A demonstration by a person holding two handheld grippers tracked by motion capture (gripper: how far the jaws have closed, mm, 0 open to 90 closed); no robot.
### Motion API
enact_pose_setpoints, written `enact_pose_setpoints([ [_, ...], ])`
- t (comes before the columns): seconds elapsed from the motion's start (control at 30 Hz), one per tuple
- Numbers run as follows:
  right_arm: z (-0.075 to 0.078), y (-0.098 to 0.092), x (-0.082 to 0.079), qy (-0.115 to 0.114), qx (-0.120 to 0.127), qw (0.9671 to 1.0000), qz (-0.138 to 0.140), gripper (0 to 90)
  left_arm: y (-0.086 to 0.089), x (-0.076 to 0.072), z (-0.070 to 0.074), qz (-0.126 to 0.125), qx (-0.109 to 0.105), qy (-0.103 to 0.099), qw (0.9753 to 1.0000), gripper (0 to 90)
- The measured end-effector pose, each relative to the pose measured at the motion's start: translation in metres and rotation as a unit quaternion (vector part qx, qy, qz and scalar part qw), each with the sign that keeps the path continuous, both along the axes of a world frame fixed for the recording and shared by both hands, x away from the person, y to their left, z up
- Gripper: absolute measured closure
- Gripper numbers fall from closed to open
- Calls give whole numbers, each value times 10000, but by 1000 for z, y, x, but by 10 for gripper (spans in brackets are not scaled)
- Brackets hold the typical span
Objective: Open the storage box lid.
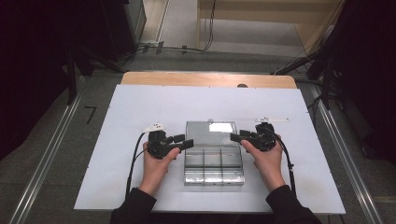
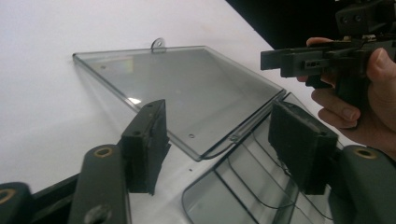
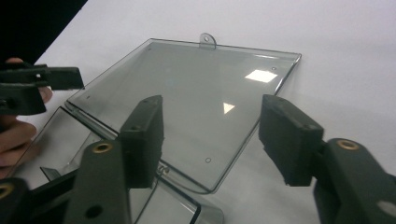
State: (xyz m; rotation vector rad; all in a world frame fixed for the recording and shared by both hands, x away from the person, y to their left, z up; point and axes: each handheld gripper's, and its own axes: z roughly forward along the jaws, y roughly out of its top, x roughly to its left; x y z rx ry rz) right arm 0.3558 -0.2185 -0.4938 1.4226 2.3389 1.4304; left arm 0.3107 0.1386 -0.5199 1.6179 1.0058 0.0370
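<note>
Both pairs of jaws stood apart, grasping nothing. On the white table (image 1: pixel 140 107) a clear box (image 1: pixel 214 165) lay open in the middle, its lid (image 1: pixel 209 133) folded back flat on the far side, away from the person. The tray part, nearer the person, was split by thin walls into small compartments, and no contents could be made out in them.

From the high view, the left gripper (image 1: pixel 181 141) pointed inward at the box's left edge, about where lid met tray, and the right gripper (image 1: pixel 236 136) pointed inward at the right edge, near the same hinge line. Each sat in a hand, with dark sleeves coming in from the bottom.

Seen from the left gripper (image 2: pixel 224 142), the lid (image 2: pixel 187 93) lay flat ahead between the spread jaws, a small tab at its far edge, with the tray's rounded corner below. Seen from the right gripper (image 3: pixel 210 135), the lid (image 3: pixel 196 88) also lay between its jaws, not touched by either.
</note>
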Motion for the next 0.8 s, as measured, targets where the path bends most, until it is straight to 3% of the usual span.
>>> enact_pose_setpoints([
  [0.1,6,-2,-7,-225,-139,9996,106,294,1,-5,6,-68,12,-176,9998,311],
  [0.23,12,-7,-18,-477,-151,9986,197,239,4,-13,11,-137,-14,-354,9993,239],
  [0.43,18,-17,-31,-655,-284,9971,249,169,9,-26,17,-200,-7,-541,9983,138],
  [0.8,19,-30,-55,-917,-537,9933,444,89,15,-49,27,-341,267,-863,9953,45],
])
